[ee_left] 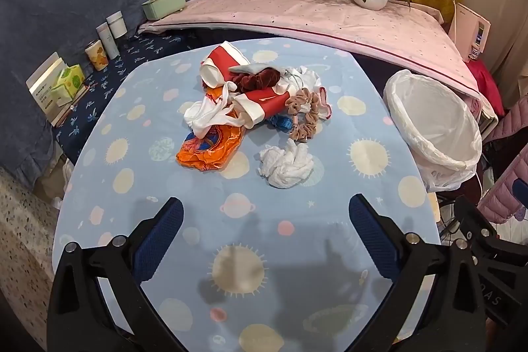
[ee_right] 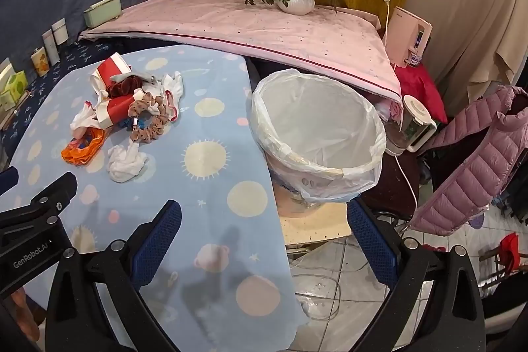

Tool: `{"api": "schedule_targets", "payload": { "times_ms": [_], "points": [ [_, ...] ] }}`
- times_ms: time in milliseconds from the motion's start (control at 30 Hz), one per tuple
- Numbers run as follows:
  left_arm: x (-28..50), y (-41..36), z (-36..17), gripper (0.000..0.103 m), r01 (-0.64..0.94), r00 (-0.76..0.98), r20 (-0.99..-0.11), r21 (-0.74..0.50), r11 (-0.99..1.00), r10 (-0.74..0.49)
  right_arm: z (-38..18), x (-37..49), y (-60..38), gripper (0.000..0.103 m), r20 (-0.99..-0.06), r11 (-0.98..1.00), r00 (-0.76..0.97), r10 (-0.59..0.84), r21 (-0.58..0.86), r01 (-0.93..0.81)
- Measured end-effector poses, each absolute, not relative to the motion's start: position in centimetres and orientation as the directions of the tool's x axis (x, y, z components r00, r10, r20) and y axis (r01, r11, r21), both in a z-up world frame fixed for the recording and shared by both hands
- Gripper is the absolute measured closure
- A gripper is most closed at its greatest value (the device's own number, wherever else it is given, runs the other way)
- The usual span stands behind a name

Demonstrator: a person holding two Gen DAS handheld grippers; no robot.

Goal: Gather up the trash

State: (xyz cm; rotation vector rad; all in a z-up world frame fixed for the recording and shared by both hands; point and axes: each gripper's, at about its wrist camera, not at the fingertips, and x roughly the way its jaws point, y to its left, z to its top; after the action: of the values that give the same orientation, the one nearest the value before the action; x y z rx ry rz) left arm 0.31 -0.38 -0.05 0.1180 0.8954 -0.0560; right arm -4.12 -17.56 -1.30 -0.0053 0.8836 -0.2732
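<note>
**Both hand-held grippers open above the surface, trash pile untouched**

The left hand-held gripper [ee_left: 265, 216] hangs over the near part of the light blue surface with sun and planet print [ee_left: 158, 187]. Its two blue-padded fingers [ee_left: 165, 230] stand wide apart and nothing is between them. The right hand-held gripper [ee_right: 264, 220] is also wide open and holds nothing; it hangs over the right edge of the surface, with the tiled floor [ee_right: 330, 259] below its right finger.

The trash lies in one pile near the middle of the surface, well apart from both grippers. In it are a crumpled white tissue [ee_left: 286, 164] at the near side, an orange plastic bag [ee_left: 211, 147] to the left, a red and white paper piece [ee_left: 264, 104], a dark red velvet scrunchie [ee_left: 254, 78], a beige dotted fabric scrunchie [ee_left: 305, 114] and a white plastic bag [ee_left: 208, 112]. The things touch or overlap each other; only the tissue lies a little apart.

A round bin lined with a white plastic bag [ee_right: 316, 127] stands just beside the right edge of the surface. It looks empty inside.
</note>
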Motion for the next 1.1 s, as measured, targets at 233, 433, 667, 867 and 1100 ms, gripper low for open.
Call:
{"api": "schedule_targets", "payload": {
  "times_ms": [233,433,667,867,1100],
  "points": [
    [1.0,-1.0,-0.2,0.007,0.097,0.621,-0.784,0.079,0.992,0.002,-1.1,-4.2,-17.4,0.007,-0.76,0.964,0.603,-0.244,-0.124,0.234],
    [0.0,-0.1,0.0,0.007,0.102,0.628,-0.778,0.075,0.992,-0.005,-1.0,-4.4,-17.4,0.007,-0.759,0.964,0.603,-0.245,-0.126,0.234],
    [0.0,0.0,0.0,0.007,0.102,0.627,-0.779,0.075,0.992,-0.006,-1.0,-4.4,-17.4,0.007,-0.759,0.964,0.602,-0.247,-0.127,0.235],
    [0.0,0.0,0.0,0.007,0.102,0.627,-0.779,0.074,0.992,-0.006,-1.0,-4.4,-17.5,0.007,-0.759,0.964,0.603,-0.247,-0.127,0.235],
    [0.1,-0.1,-0.1,0.007,0.102,0.626,-0.779,0.075,0.992,-0.006,-1.0,-4.4,-17.6,0.007,-0.758,0.963,0.603,-0.25,-0.129,0.237]
  ]
}}
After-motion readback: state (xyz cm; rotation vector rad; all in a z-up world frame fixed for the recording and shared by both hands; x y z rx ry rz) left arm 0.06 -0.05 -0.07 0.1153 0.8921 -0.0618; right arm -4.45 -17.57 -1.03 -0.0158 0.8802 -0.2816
